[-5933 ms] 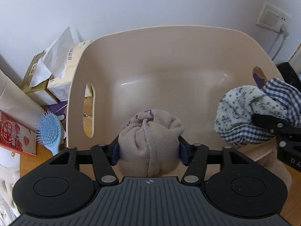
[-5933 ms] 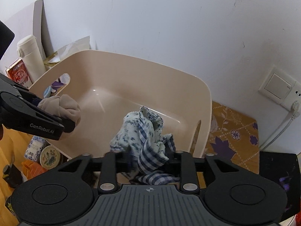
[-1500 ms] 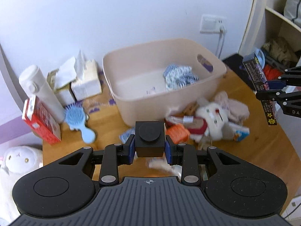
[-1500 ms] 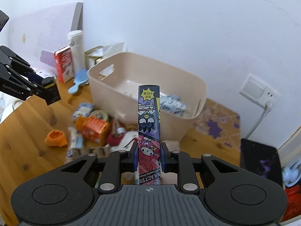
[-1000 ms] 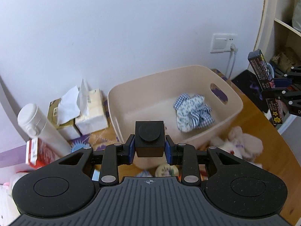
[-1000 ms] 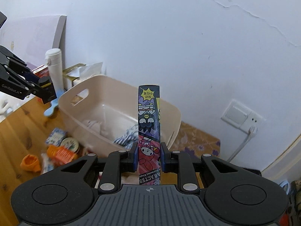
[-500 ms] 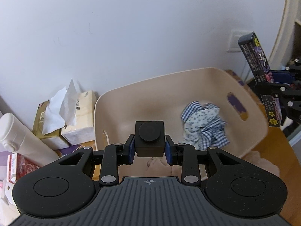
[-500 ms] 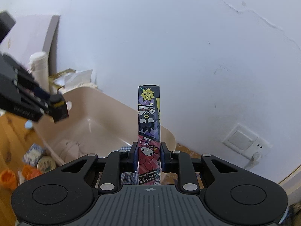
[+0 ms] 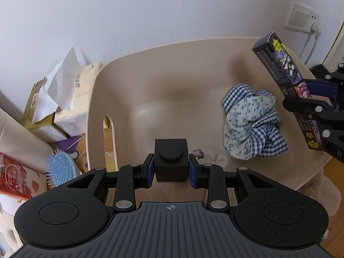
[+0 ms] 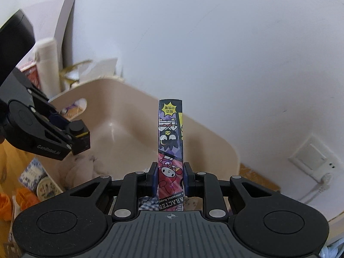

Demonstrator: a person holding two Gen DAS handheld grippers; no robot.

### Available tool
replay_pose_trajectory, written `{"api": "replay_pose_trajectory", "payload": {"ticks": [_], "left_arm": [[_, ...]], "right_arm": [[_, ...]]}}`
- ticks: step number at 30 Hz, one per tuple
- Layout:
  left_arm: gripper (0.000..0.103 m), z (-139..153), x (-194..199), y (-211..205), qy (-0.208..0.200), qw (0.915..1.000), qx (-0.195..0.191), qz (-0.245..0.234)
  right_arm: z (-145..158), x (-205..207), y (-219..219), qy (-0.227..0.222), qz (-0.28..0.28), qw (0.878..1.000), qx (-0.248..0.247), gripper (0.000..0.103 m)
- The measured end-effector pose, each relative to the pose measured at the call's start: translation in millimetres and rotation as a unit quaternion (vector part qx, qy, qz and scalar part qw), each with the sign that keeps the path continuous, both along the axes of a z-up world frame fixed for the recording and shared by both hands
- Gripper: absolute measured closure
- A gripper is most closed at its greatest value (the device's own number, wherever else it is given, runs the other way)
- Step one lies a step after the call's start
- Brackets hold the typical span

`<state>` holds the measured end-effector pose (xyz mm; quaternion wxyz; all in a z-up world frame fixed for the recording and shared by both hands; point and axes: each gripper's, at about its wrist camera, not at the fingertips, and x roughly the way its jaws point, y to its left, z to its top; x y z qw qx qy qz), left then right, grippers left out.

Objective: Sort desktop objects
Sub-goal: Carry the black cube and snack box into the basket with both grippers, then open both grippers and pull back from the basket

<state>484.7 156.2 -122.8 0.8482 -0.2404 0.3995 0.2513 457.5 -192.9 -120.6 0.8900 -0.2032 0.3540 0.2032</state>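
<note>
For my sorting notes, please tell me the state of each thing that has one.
left gripper: shut on a black cube, over the bin
right gripper: shut on a long cartoon box
beige bin: holds a crumpled checked cloth
tissue box: open, tissue sticking out

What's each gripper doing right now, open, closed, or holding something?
Left gripper: closed on a small black box.
Right gripper: closed on a tall cartoon-printed box.
</note>
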Motion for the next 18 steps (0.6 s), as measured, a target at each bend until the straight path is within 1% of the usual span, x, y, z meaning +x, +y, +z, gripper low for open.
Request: {"api": "replay_pose_trajectory", "payload": {"ticks": [5,6,7,8,10,14,16,17,18], "left_arm": [[0.059,2,-5,-1,-0.005,1.0,-0.008,0.001],[0.052,2,-5,-1,-0.005,1.0,-0.007,0.001],[0.044,3,-6,-2,-0.005,1.0,-0.004,0.003],[0.041,4,-7,-3,-0.007,1.0,-0.002,0.006],[0.031,5,-9,-4,-0.012,0.9998,-0.002,0.013],[0.027,10,-17,-7,-0.018,0.9996,-0.001,0.024],[0.026,13,-24,-9,-0.022,0.9993,0.001,0.03],[0.025,15,-27,-10,-0.024,0.9992,0.002,0.033],[0.025,16,-31,-11,-0.027,0.999,0.003,0.035]], "right_arm": [[-14,4,3,0.02,0.002,1.0,-0.002,0.081],[-16,6,2,0.025,0.001,1.0,-0.001,0.081],[-17,6,3,0.028,-0.001,1.0,-0.002,0.07],[-18,6,3,0.03,-0.002,1.0,-0.001,0.07],[-19,6,3,0.033,-0.006,0.999,0.005,0.055],[-14,2,5,0.029,-0.014,0.999,0.011,0.047],[-10,-2,3,0.028,-0.021,0.999,0.018,0.037],[-8,-4,2,0.028,-0.025,0.999,0.023,0.035],[-6,-6,1,0.028,-0.028,0.999,0.027,0.031]]}}
